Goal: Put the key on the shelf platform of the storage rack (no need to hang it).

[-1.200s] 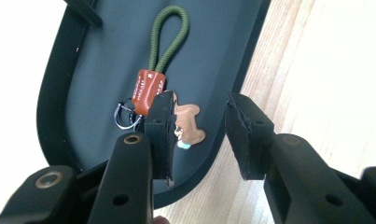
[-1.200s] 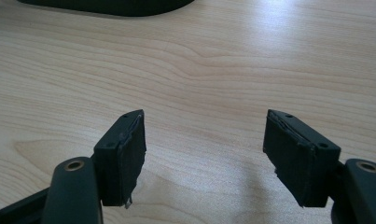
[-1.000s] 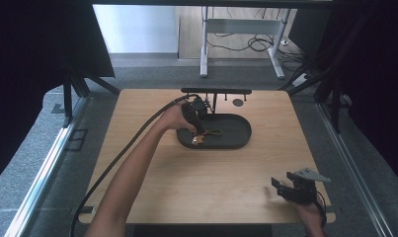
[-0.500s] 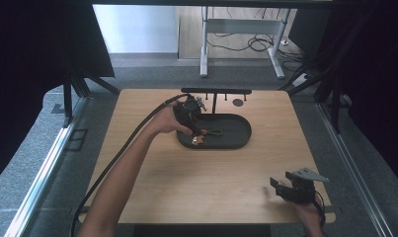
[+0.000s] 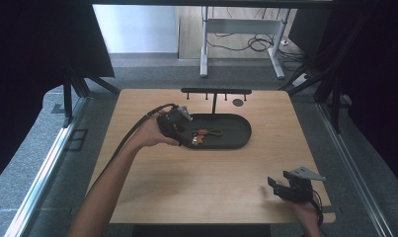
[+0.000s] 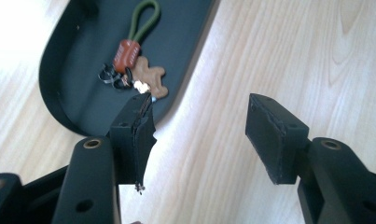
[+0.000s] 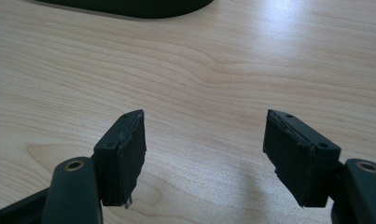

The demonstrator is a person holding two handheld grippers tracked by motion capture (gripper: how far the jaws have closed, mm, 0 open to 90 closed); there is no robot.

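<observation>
The left gripper (image 6: pixel 199 135) is held with its jaws spread and empty at the near left rim of the black tray (image 6: pixel 64 100). Just beyond its left jaw the keychain (image 6: pixel 134 70) lies in the tray, its long axis running away toward the green loop (image 6: pixel 141 21). The right gripper (image 5: pixel 285 186), likewise parted and empty, is kept well apart at the table's (image 5: pixel 211 182) near right corner, so the left is judged far nearer.

lab | wooden table (image 5: pixel 186 187) | dark curtains (image 5: pixel 33 49) | floor cables (image 5: pixel 256 44)
</observation>
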